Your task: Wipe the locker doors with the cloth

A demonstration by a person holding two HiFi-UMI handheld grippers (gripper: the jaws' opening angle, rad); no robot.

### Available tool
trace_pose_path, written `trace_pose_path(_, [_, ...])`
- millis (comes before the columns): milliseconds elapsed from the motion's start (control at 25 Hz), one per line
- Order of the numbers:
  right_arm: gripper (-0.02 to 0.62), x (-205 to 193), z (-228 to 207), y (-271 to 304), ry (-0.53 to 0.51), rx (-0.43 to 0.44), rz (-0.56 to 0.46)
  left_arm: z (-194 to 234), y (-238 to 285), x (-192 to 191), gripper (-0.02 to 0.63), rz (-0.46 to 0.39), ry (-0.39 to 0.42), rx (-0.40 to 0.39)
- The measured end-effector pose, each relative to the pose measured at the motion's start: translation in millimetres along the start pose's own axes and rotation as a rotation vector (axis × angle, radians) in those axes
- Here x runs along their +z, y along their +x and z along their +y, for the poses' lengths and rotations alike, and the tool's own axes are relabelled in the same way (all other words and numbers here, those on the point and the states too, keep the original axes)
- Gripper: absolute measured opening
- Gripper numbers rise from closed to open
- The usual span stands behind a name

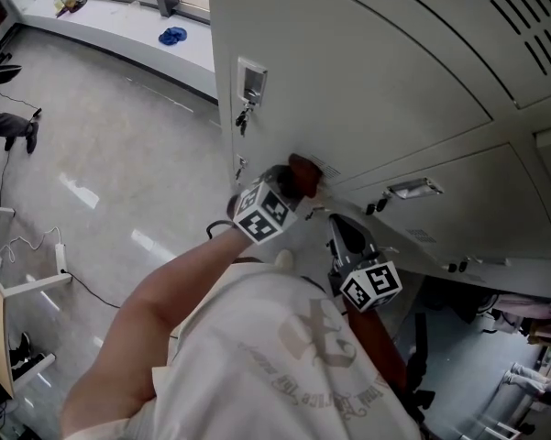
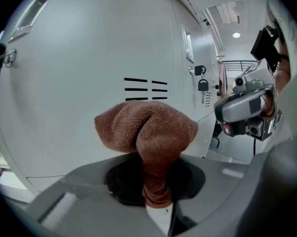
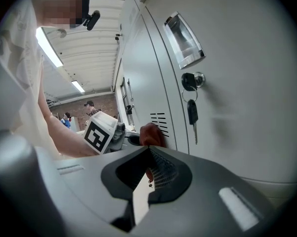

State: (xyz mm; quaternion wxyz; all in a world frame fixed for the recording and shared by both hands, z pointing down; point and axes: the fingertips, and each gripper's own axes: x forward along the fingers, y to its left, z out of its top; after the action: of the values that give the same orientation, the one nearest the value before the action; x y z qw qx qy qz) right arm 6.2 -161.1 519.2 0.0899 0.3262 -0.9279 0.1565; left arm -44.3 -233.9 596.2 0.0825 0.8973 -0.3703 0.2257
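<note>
A brown cloth [image 2: 147, 130] is bunched in the jaws of my left gripper [image 2: 157, 189], which is shut on it. The cloth [image 1: 303, 174] presses against a grey locker door [image 1: 367, 90] just by its vent slots [image 2: 146, 89]. In the head view my left gripper [image 1: 289, 189] is at the lower edge of that door. My right gripper [image 1: 336, 225] hovers just below and to the right of it, jaws shut with nothing between them. From the right gripper [image 3: 149, 153] view, the cloth [image 3: 151, 134] shows just past the jaw tips.
A key [image 3: 192, 112] hangs from the lock [image 3: 192, 80] of the nearer door, under a label holder [image 3: 184, 37]. Another key [image 1: 243, 115] hangs on the locker's left end. Cables [image 1: 37, 246] lie on the floor at the left.
</note>
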Motion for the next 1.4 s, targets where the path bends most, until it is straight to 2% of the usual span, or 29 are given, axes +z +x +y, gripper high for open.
trace_pose_path(320, [0.008,5,3,8,-0.010,-0.003,0.002,46,-28,-14,0.080,0.000,-0.062,0.081])
trace_pose_path(1000, [0.008,9,27,32,-0.023,0.008,-0.007,137,-86,-35,0.080,-0.011,-0.099,0.265])
trace_pose_path(1400, [0.008,5,38,30,-0.024,-0.010,-0.002,163,-106,-36,0.081,-0.025,-0.113,0.319])
